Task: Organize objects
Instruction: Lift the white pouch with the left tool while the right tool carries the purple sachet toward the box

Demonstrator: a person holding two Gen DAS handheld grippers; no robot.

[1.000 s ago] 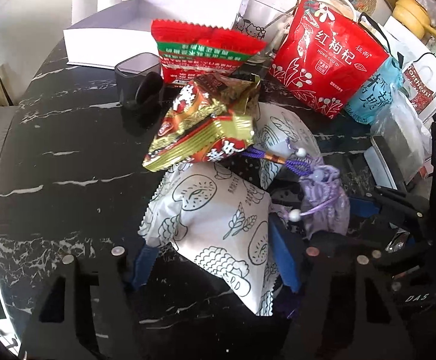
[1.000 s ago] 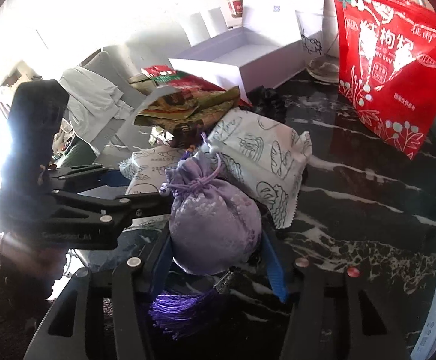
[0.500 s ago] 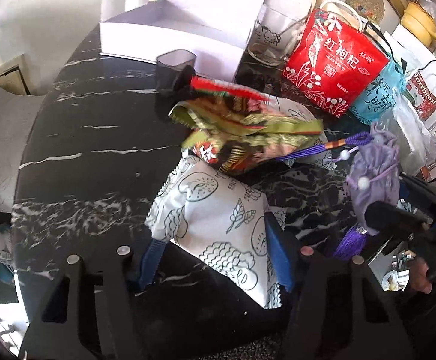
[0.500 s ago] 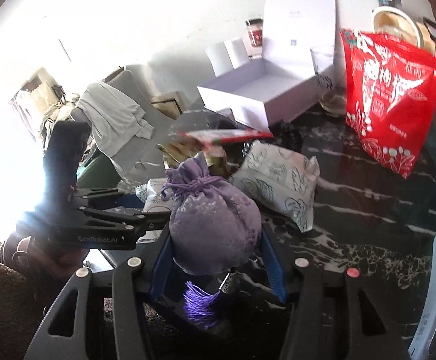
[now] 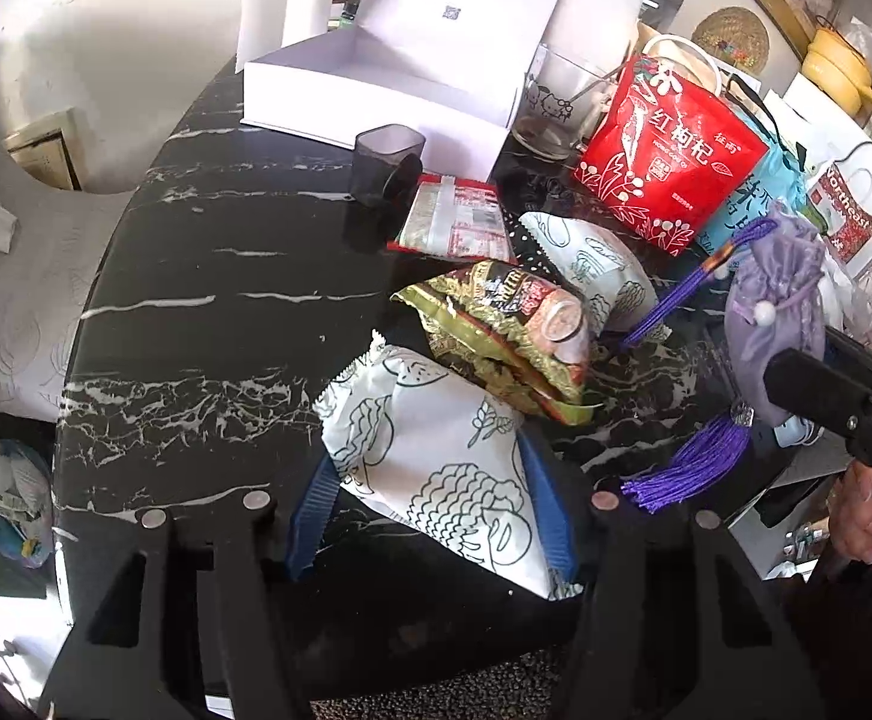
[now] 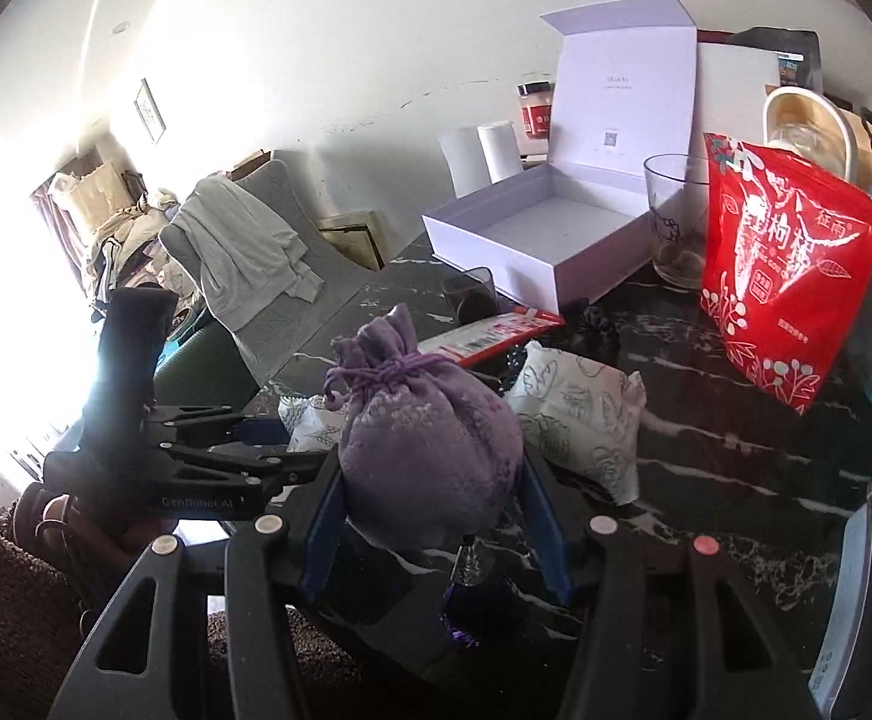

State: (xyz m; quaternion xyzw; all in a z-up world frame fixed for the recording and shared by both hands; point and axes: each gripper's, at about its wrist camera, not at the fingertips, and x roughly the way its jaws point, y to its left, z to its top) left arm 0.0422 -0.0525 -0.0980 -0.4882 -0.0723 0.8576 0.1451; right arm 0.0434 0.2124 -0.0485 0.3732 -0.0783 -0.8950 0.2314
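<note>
There are two white printed pouches (image 5: pixel 436 450) (image 5: pixel 598 264), one purple drawstring bag (image 6: pixel 430 450), one gold snack packet (image 5: pixel 508 336), one flat red packet (image 5: pixel 460 222) and one open white box (image 5: pixel 376 96).

black gripper (image 6: pixel 430 504) frames with blue pads (image 6: pixel 541 531) (silver screws, "genrobot.ai" lettering).

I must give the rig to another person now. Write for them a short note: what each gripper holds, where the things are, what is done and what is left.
Left gripper: shut on the white printed pouch, low over the black marble table.
Right gripper: shut on the purple drawstring sachet, held off the table, tassel hanging below.
On the table: green-gold snack packet leaning on the held pouch, a second white pouch, a flat red packet.
The open white box at the back looks empty, so nothing seems stored yet.
Left, probably: put both held items away, then the three loose packets.
</note>
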